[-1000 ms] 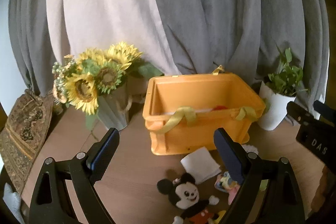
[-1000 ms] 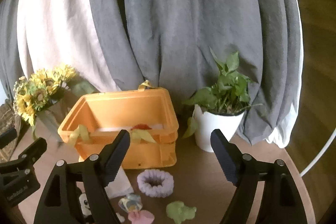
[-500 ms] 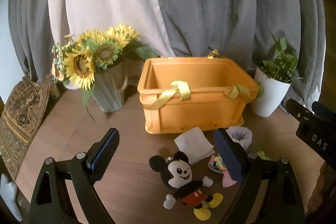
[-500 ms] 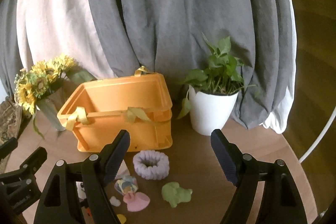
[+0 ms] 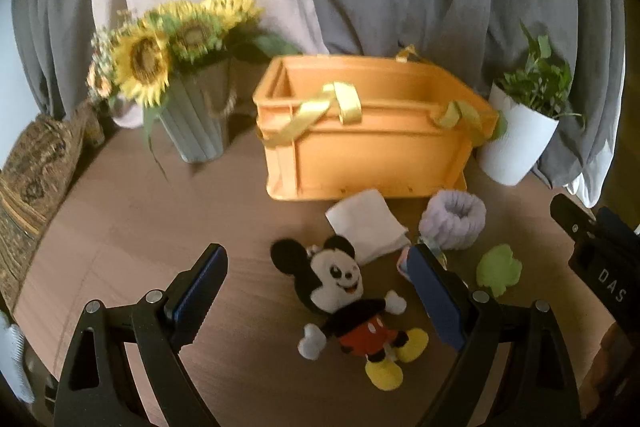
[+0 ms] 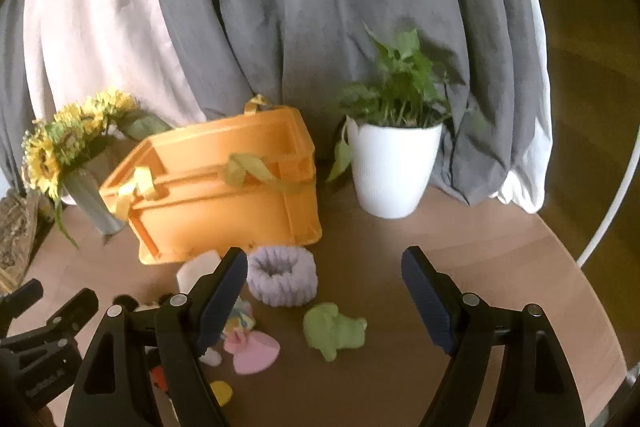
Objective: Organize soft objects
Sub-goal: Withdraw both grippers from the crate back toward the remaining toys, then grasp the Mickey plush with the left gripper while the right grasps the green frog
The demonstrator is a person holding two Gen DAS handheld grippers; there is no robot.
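Note:
An orange crate with yellow ribbon handles stands on the round wooden table; it also shows in the right wrist view. In front of it lie a Mickey Mouse plush, a folded white cloth, a lilac scrunchie, a green soft toy and a pink soft piece. My left gripper is open above the plush. My right gripper is open above the green toy and scrunchie.
A vase of sunflowers stands left of the crate. A white pot with a green plant stands to its right. Grey and white curtains hang behind. A patterned mat lies at the far left edge.
Both grippers have pulled back and tilted down from the crate. The soft objects on the table now sit nearer the middle of both views. Both stay open.

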